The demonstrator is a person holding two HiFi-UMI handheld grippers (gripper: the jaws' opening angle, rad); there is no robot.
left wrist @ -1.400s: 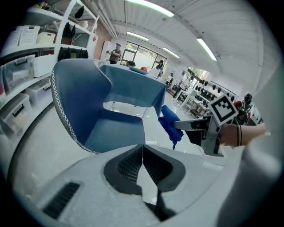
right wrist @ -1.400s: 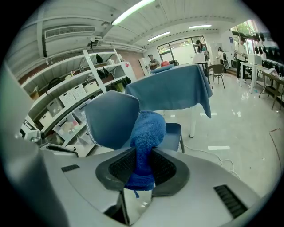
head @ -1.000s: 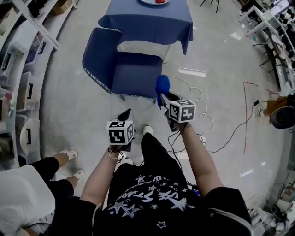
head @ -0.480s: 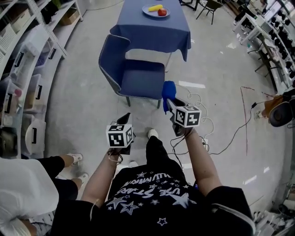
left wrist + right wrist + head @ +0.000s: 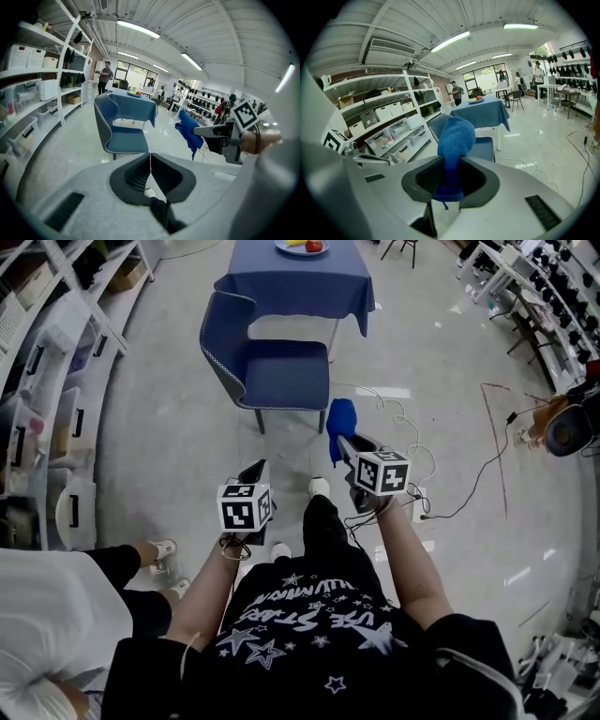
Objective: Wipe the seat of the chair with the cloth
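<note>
Blue cloth (image 5: pixel 341 417) pinched in my right gripper (image 5: pixel 338 440); left gripper (image 5: pixel 254 471) pressed together, empty. The blue chair (image 5: pixel 274 374) stands ahead, well apart: seat untouched, all the wiping left.

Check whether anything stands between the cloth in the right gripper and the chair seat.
Nothing visible does. The right gripper holds the cloth short of the seat, with only bare floor between; the seat itself is bare, and the cables lie off to the right.
</note>
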